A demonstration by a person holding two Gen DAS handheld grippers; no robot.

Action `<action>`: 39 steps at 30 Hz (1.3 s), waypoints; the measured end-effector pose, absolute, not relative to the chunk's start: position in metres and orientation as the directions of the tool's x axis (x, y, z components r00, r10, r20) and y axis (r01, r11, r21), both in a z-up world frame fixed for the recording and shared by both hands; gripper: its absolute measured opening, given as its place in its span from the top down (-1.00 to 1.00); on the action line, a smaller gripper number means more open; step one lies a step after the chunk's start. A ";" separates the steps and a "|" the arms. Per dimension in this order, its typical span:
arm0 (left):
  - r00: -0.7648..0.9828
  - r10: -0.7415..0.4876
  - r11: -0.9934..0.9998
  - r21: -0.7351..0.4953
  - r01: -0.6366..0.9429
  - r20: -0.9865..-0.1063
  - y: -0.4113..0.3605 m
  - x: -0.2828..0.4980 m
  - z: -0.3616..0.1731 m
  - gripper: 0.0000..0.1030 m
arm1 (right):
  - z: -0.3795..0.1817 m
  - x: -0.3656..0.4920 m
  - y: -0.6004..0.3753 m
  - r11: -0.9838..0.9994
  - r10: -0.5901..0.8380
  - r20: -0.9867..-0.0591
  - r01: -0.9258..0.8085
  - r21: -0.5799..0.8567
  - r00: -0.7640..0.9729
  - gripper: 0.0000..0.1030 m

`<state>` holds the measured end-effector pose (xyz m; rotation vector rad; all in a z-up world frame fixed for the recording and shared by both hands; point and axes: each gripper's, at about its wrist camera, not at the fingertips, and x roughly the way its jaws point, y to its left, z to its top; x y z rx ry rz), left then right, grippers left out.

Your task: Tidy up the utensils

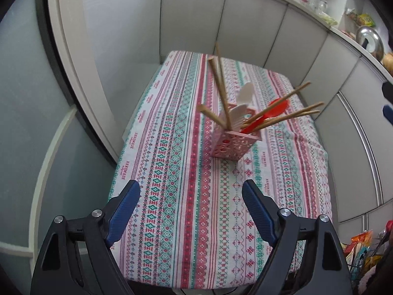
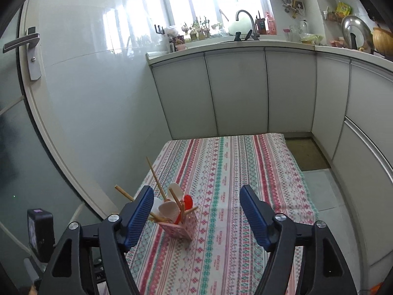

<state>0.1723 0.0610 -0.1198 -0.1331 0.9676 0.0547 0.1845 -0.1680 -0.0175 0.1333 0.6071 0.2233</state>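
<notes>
we can read one word only: "handmade", printed small in red along the pale stripes of the patterned tablecloth (image 1: 186, 196). in the left wrist view it repeats down the cloth's left edge and again on a stripe to the right, lying sideways. in the right wrist view the same red print recurs on the cloth (image 2: 221, 172), too small there to spell out. bottles and packets on the counter carry labels we cannot make out.
</notes>
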 end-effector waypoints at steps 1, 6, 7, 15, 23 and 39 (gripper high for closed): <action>0.581 0.003 0.992 -0.070 -0.103 -0.814 0.055 0.164 -0.114 -0.80 | -0.016 0.175 -0.174 0.968 0.244 -0.553 -0.166 0.188 0.796 -0.72; 0.647 0.057 0.996 -0.005 -0.094 -0.761 0.034 0.126 -0.084 -0.98 | -0.011 0.127 -0.193 0.986 0.166 -0.602 -0.132 0.102 0.781 -1.00; 0.661 0.060 0.996 0.000 -0.090 -0.748 0.031 0.119 -0.079 -0.99 | -0.010 0.119 -0.197 0.987 0.159 -0.602 -0.129 0.092 0.783 -1.00; 0.734 0.043 0.999 0.031 -0.031 -0.677 0.005 0.073 -0.045 -1.00 | -0.005 0.063 -0.222 0.998 0.059 -0.619 -0.063 0.017 0.783 -1.00; 0.760 0.020 1.000 0.024 -0.005 -0.650 -0.007 0.059 -0.030 -1.00 | 0.000 0.041 -0.221 0.998 0.036 -0.597 -0.064 -0.027 0.801 -1.00; 0.760 0.034 0.999 0.020 -0.028 -0.649 -0.002 0.062 -0.035 -1.00 | -0.008 0.049 -0.216 0.997 0.041 -0.617 -0.076 -0.031 0.786 -1.00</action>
